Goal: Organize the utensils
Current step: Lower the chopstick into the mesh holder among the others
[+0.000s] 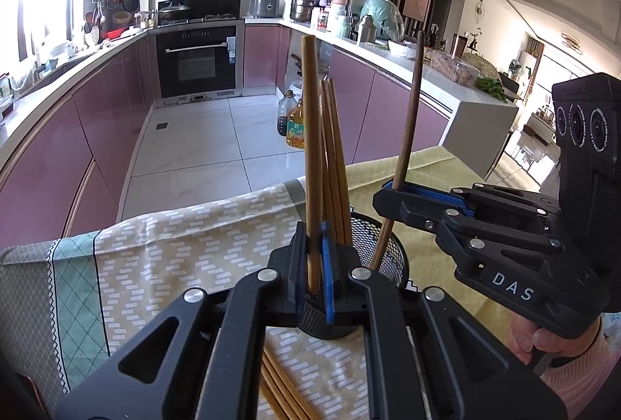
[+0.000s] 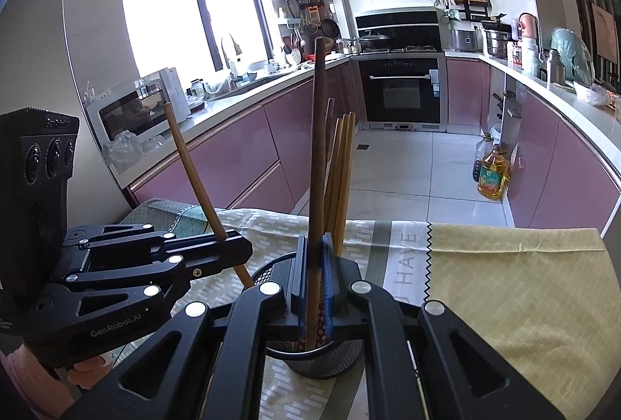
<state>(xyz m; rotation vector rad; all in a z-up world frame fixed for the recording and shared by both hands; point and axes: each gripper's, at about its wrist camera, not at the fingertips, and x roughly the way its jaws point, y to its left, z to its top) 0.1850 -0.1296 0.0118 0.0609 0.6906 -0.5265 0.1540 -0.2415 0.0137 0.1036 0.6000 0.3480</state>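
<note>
Each wrist view close behind its own fingers, angled down, both sharing the mesh holder (image 1: 382, 249) (image 2: 322, 361).

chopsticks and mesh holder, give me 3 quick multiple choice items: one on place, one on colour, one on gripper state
1. Where do the lower ends of the two gripped chopsticks point?
A into the mesh holder
B into a drawer
C onto the floor

2. What colour are the kitchen cabinet fronts?
A white
B pink
C green

3. How is the left gripper?
A wide open
B shut on a chopstick
C shut on nothing

Key: 1 A, both sticks dip inside the mesh holder. 2 B, cabinet fronts are pink. 3 B, left gripper clamps a chopstick.
</note>
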